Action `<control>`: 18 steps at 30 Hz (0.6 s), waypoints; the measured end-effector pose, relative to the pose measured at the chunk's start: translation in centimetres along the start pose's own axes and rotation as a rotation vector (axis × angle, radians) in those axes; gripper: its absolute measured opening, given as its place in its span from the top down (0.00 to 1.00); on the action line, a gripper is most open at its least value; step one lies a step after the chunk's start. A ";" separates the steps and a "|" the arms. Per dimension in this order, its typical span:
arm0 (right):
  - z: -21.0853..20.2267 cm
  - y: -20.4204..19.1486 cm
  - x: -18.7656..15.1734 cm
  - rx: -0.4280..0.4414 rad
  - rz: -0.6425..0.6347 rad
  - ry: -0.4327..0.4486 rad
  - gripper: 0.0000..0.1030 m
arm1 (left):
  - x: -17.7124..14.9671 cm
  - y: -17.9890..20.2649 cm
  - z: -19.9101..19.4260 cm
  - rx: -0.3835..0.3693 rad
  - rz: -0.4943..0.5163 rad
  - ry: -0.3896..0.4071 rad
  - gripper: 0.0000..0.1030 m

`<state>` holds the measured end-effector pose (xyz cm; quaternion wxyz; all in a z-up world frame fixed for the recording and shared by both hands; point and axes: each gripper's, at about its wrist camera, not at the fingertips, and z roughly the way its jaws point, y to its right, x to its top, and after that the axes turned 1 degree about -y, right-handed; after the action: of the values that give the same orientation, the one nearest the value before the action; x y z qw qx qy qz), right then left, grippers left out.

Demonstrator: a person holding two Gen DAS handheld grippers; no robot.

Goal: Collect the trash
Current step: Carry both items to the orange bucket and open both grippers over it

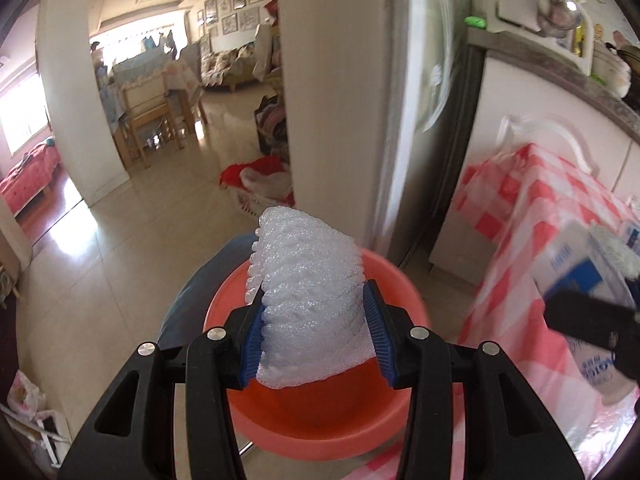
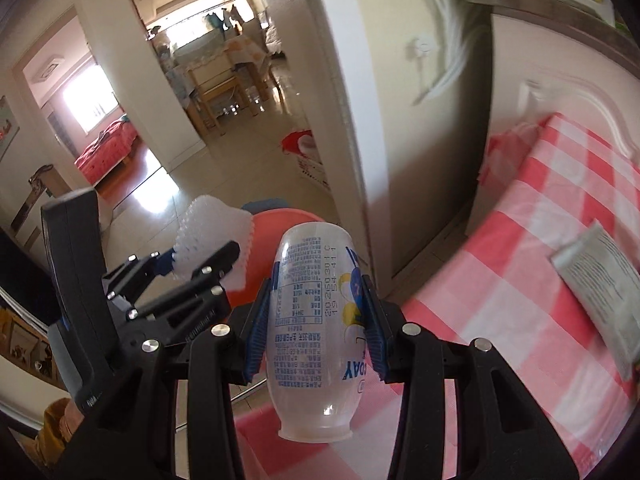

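Left wrist view: both loads carried over the basin

White ribbed foam netting (image 1: 312, 300) is clamped in the left gripper (image 1: 318, 322), above the round orange plastic basin (image 1: 320, 424). A clear printed plastic bottle (image 2: 314, 332) is pinched by the right gripper (image 2: 316, 330), beside the basin; released early, it could be dropped onto the pink checked tabletop (image 2: 500, 300).

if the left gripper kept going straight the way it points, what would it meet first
Most likely the orange basin. The left gripper, shut on the foam net, points down over the basin's hollow, so the foam would reach the inside first. Depth is unclear, so the gap cannot be judged.
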<state>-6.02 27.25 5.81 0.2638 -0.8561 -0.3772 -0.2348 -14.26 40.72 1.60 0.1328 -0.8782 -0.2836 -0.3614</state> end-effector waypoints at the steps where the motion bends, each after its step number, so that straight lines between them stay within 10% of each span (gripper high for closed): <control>1: 0.7 -0.2 0.3 0.008 -0.004 -0.009 0.58 | -0.2 -0.4 0.3 0.006 -0.004 -0.008 0.54; 11: 6.8 -2.0 1.4 0.049 -0.007 -0.085 0.56 | -2.0 -2.4 4.8 0.022 -0.053 -0.116 0.51; 18: 7.0 -0.5 1.3 0.067 0.069 -0.055 0.28 | -2.8 -3.1 6.5 0.001 -0.084 -0.167 0.34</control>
<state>-4.22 32.59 1.48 0.2895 -0.8656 -0.3622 -0.1891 -14.07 44.94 -4.89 0.0938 -0.8926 -0.3304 -0.2922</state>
